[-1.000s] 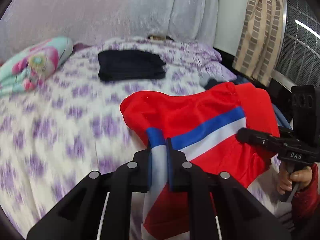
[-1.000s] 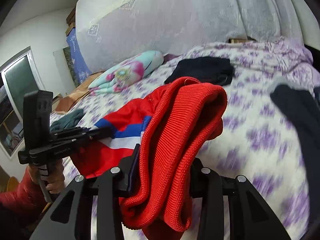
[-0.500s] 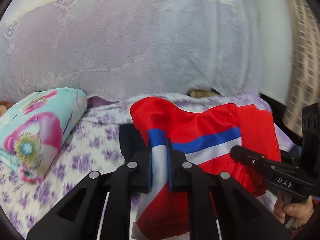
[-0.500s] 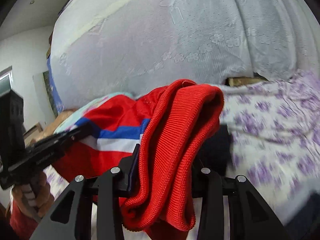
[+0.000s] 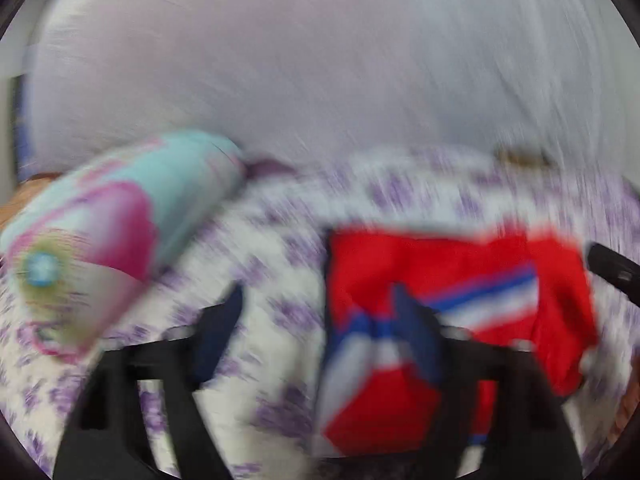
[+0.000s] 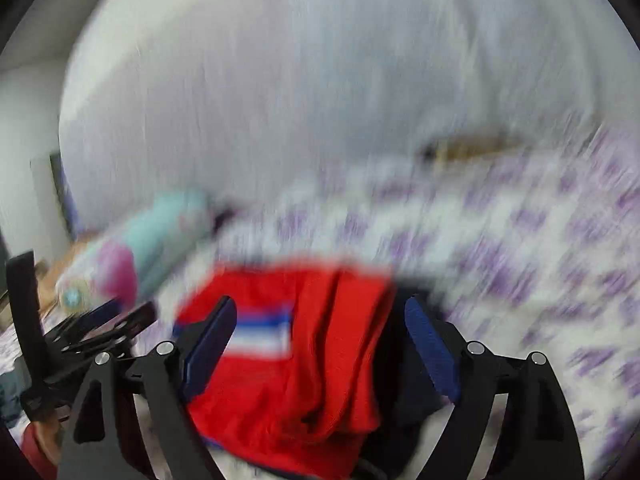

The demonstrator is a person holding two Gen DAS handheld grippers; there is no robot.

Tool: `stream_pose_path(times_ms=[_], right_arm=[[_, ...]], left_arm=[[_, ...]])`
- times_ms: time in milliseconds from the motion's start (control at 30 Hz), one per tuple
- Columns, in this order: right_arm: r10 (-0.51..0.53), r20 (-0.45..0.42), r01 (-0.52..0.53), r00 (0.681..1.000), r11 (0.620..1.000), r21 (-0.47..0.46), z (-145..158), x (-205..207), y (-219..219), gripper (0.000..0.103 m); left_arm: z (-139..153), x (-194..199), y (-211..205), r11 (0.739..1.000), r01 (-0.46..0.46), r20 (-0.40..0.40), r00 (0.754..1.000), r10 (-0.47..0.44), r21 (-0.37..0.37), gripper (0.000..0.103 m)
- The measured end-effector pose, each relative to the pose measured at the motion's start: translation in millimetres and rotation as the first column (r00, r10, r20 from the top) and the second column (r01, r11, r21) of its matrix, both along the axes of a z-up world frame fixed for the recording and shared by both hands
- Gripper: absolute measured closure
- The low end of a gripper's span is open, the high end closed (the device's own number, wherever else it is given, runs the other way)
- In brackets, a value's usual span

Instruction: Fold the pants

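Letting go is the step in hand, and both tongs show it. The left gripper (image 5: 320,320) has just been opening: its jaws stand wide, the red pants (image 5: 452,276) lying under and beyond its right finger, with nothing pinched. The right gripper (image 6: 324,336) has likewise just been opening; the folded red cloth with its blue and white stripe (image 6: 260,330) lies between its fingers, and neither pad looks to press on it. Both views are smeared by motion, so fine contact cannot be read.

The pants appear to rest on a dark folded garment (image 6: 404,360), which peeks out at the right edge of the red bundle, on the purple-flowered bedspread (image 5: 280,240). A flowered pillow (image 5: 100,240) lies well off to the left of the left tongs.

To finish cleanly, I would draw both tongs straight back along their own fingers, keeping the jaws wide. A finger that snags the ribbed cuff or the top layer would likely drag the fold open. Backing both out evenly should keep the stack square.
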State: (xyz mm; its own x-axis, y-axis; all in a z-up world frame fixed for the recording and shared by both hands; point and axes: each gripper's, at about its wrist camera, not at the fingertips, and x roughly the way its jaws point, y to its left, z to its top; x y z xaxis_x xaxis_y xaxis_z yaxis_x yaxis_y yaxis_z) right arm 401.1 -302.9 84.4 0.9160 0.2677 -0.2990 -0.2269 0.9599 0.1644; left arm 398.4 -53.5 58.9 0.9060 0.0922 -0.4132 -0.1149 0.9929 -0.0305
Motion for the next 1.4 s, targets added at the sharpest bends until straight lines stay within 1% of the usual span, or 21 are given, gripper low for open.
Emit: stream_pose_path(times_ms=[33,100,167,233,333,367,433,500,600,633,667,700,767,800,867,967,1000,1067,1200,1233,1400], right_arm=[[-0.038,0.061,0.039,0.997,0.999,-0.011,8.2,-11.8,-0.3,0.017],[-0.024,0.119,0.029,0.993,0.999,-0.039,17.7,-20.1,8.3,0.026],[0.033,0.087,-0.027,0.996,0.997,-0.071,12.4,-12.7,22.7,0.055],[0.099,-0.014,-0.1,0.995,0.991,-0.088,-7.8,5.8,35.5,0.069],[0.039,-0.185,-0.056,0.982,0.995,-0.087,-54.9,45.5,26.0,0.084],[0.036,-0.194,-0.049,0.98,0.997,-0.06,-63.6,48.2,20.5,0.096],[0.046,-0.196,-0.047,0.98,0.999,0.003,-56.0,44.7,12.7,0.097],[0.05,-0.116,-0.046,0.992,0.998,0.035,-41.4,30.4,13.1,0.092],[0.019,-0.027,-0.019,0.999,0.999,-0.036,-34.5,14.9,24.0,0.082],[0.014,-0.034,-0.016,0.999,0.998,-0.06,-37.4,15.1,26.5,0.07],[-0.004,-0.067,-0.002,0.998,0.995,-0.099,-43.8,20.6,30.9,0.061],[-0.048,-0.161,0.018,0.986,0.983,-0.181,-60.3,35.9,37.2,0.059],[-0.066,-0.161,0.026,0.985,0.971,-0.238,-67.2,38.3,41.5,0.057],[-0.057,-0.143,0.022,0.988,0.971,-0.236,-62.3,34.0,43.1,0.055],[-0.041,-0.082,0.02,0.996,0.969,-0.245,-61.8,21.6,46.1,0.028],[-0.077,0.031,0.082,0.997,0.964,-0.253,-53.4,0.4,44.9,0.007],[-0.102,0.064,0.115,0.993,0.96,-0.254,-51.7,-5.6,43.8,0.004],[-0.109,0.052,0.118,0.993,0.959,-0.259,-52.1,-7.1,42.9,0.003],[-0.157,-0.114,0.123,0.981,0.958,-0.258,-62.5,2.5,37.8,0.003],[-0.169,-0.116,0.136,0.979,0.959,-0.25,-63.1,0.6,35.8,0.003],[-0.216,0.004,0.213,0.976,0.96,-0.184,-56.1,-26.1,23.2,0.003]], left_arm=[[9.4,-7.2,7.0,0.999,0.0,0.032,0.999,0.001,-0.048,0.024],[17.7,-6.3,12.6,0.987,0.072,0.019,0.997,-0.07,-0.141,0.024],[11.0,1.1,8.9,0.972,0.132,-0.023,0.99,-0.139,-0.193,0.024],[-6.5,13.1,-1.8,0.974,0.151,-0.086,0.982,-0.167,-0.168,0.024],[-47.3,36.5,-20.5,0.99,0.134,-0.232,0.963,-0.139,-0.041,0.02],[-57.7,42.1,-19.3,0.989,0.134,-0.246,0.958,-0.145,-0.062,0.02],[-53.6,43.6,-8.6,0.986,0.115,-0.246,0.959,-0.143,-0.125,0.017],[-50.3,36.7,0.3,0.991,0.058,-0.21,0.974,-0.083,-0.121,0.019],[-38.9,22.4,7.5,0.985,0.053,-0.129,0.989,-0.074,-0.162,0.019],[-35.2,19.1,6.8,0.983,0.068,-0.108,0.99,-0.088,-0.173,0.019],[-33.9,18.0,-0.2,0.984,0.089,-0.112,0.988,-0.106,-0.152,0.018],[-40.2,23.8,-13.5,0.99,0.115,-0.161,0.979,-0.128,-0.087,0.018],[-59.8,34.3,-29.8,0.992,0.127,-0.241,0.963,-0.117,0.024,0.016],[-58.3,33.2,-28.5,0.994,0.11,-0.236,0.967,-0.1,0.026,0.013],[-51.9,26.3,-20.8,0.994,0.107,-0.197,0.975,-0.106,-0.007,0.01],[-53.0,18.9,-16.7,0.995,0.103,-0.194,0.976,-0.104,-0.017,0.01],[-50.1,12.1,-17.6,0.995,0.096,-0.167,0.981,-0.095,-0.002,0.01],[-45.0,-3.6,-23.3,0.994,0.096,-0.117,0.989,-0.091,0.041,0.009],[-40.4,-29.5,-41.1,0.982,0.144,-0.082,0.988,-0.135,0.124,0.005],[-40.3,-34.6,-45.5,0.978,0.152,-0.079,0.987,-0.142,0.144,0.005],[-38.5,-44.6,-55.5,0.967,0.168,-0.065,0.985,-0.158,0.191,0.005]])
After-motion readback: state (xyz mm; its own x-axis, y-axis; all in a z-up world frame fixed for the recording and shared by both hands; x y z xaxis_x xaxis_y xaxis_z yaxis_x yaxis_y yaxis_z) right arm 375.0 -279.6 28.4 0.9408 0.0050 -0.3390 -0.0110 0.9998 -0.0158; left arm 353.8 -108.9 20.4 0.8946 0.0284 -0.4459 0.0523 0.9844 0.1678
